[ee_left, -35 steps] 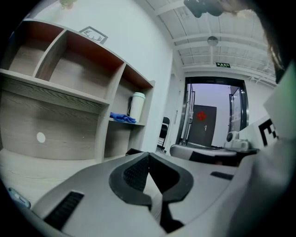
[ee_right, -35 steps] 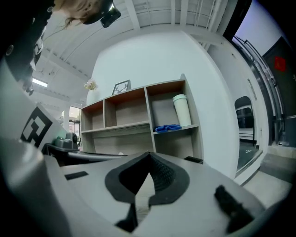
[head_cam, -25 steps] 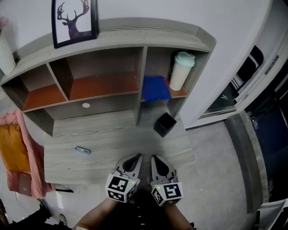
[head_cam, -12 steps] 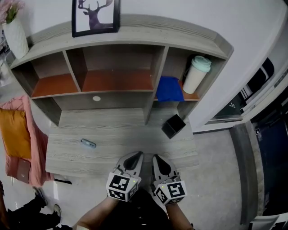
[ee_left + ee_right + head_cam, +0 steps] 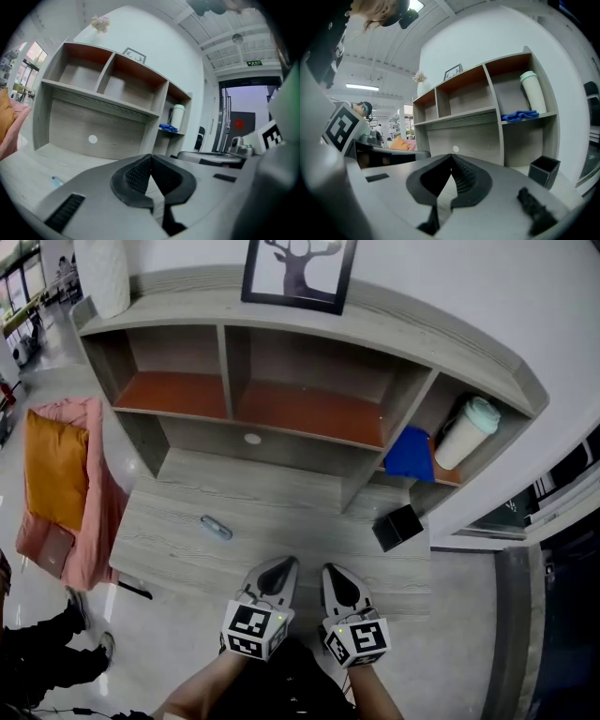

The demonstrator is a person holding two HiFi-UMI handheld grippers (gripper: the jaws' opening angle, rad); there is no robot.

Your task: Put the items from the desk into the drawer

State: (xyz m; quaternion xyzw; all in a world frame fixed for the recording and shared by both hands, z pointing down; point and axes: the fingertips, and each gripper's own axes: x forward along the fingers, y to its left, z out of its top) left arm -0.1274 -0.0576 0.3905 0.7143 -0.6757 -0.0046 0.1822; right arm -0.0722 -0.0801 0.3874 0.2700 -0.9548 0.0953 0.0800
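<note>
A grey wooden desk (image 5: 281,531) with a shelf unit stands below me. On its top lie a small light-blue item (image 5: 216,527) at the left and a black square box (image 5: 397,527) at the right. A blue cloth (image 5: 411,454) and a white cup with a mint lid (image 5: 466,431) sit in the right shelf compartment. My left gripper (image 5: 277,566) and right gripper (image 5: 337,571) hover side by side over the desk's near edge, both shut with nothing between the tips. No drawer shows in any view.
A framed deer picture (image 5: 300,270) and a white vase (image 5: 103,273) stand on the shelf top. A pink chair with an orange cushion (image 5: 54,470) is left of the desk. A person's feet (image 5: 47,652) show at the lower left. A doorway lies to the right.
The head view has swung left, so the desk and shelves now sit further right and turned. Both grippers stay shut, side by side over the near edge.
</note>
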